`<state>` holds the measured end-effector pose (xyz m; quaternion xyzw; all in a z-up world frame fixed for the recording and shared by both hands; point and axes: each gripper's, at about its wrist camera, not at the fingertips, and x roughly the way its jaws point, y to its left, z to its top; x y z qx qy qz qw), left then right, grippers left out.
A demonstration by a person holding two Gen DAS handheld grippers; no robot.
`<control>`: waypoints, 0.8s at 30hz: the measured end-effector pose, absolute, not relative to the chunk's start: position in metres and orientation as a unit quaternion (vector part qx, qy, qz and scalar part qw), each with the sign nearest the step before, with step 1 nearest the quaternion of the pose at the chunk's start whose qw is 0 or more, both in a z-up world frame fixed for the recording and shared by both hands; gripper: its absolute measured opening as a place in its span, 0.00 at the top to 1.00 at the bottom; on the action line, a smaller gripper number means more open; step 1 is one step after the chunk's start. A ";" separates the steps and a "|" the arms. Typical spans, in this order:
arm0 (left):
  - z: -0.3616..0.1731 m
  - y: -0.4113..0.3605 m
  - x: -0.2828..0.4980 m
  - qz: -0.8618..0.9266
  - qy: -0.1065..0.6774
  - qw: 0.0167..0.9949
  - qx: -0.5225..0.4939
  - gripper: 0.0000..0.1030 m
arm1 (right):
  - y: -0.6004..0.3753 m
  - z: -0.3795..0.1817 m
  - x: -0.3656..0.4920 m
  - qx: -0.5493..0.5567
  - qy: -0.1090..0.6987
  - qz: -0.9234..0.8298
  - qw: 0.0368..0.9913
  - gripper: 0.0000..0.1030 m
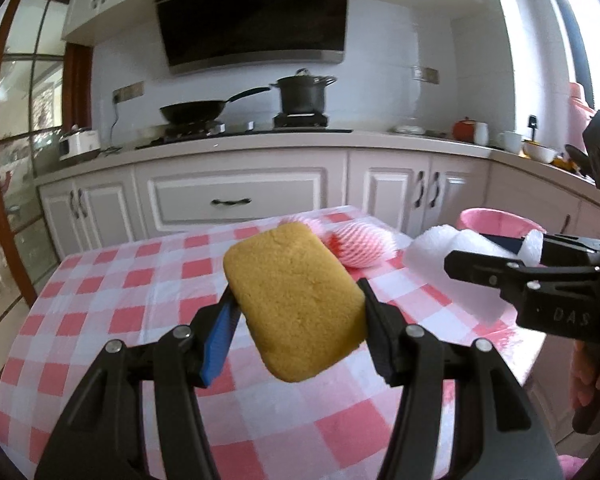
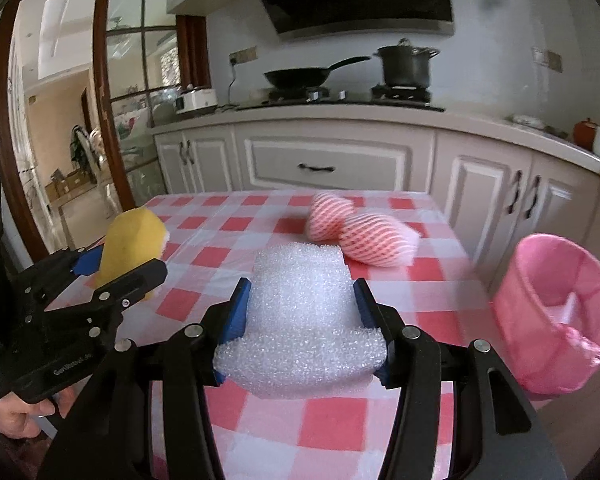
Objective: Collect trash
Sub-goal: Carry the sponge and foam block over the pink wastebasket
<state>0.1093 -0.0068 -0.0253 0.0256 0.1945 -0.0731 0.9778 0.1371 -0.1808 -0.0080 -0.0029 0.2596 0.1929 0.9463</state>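
Note:
My left gripper point(image 1: 296, 312) is shut on a yellow sponge point(image 1: 296, 300) and holds it above the checked table; the sponge also shows in the right wrist view point(image 2: 130, 240). My right gripper point(image 2: 300, 304) is shut on a piece of white foam wrap point(image 2: 300, 320), lifted over the table; the foam also shows in the left wrist view point(image 1: 440, 256). Two pink-and-white foam fruit nets point(image 2: 356, 232) lie on the far part of the table. A pink-lined trash bin point(image 2: 560, 312) stands to the right of the table.
The table has a red-and-white checked cloth point(image 2: 228, 224). Behind it run white kitchen cabinets point(image 2: 324, 164) with a stove, a wok point(image 2: 300, 76) and a pot point(image 2: 406, 66). A glass door point(image 2: 140, 92) is at the left.

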 end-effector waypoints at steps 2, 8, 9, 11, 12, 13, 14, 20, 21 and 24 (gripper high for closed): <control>-0.022 -0.015 0.110 -0.082 0.192 0.978 0.029 0.46 | -0.194 -0.006 0.135 0.005 0.256 0.182 0.949 0.51; -0.017 -0.045 0.121 -0.128 0.193 0.972 0.043 0.46 | -0.235 -0.002 0.133 0.024 0.244 0.141 0.959 0.51; -0.016 -0.051 0.124 -0.137 0.193 0.971 0.044 0.46 | -0.244 -0.001 0.133 0.030 0.242 0.132 0.961 0.51; -0.014 -0.067 0.132 -0.158 0.192 0.967 0.046 0.46 | -0.258 -0.001 0.135 0.037 0.238 0.117 0.963 0.51; -0.012 -0.075 0.136 -0.171 0.191 0.966 0.043 0.46 | -0.267 -0.001 0.136 0.040 0.234 0.107 0.965 0.51; -0.011 -0.079 0.139 -0.179 0.190 0.964 0.040 0.46 | -0.275 0.000 0.136 0.041 0.229 0.097 0.968 0.51; -0.010 -0.087 0.144 -0.189 0.188 0.963 0.038 0.46 | -0.282 0.000 0.135 0.042 0.226 0.090 0.969 0.51; -0.004 -0.140 0.168 -0.245 0.171 0.953 0.051 0.46 | -0.338 -0.004 0.142 0.062 0.220 0.036 0.973 0.51; -0.004 -0.150 0.171 -0.253 0.168 0.951 0.057 0.46 | -0.348 -0.005 0.143 0.066 0.220 0.027 0.973 0.51; -0.007 -0.180 0.184 -0.287 0.164 0.942 0.066 0.46 | -0.378 -0.010 0.149 0.079 0.222 0.019 0.972 0.51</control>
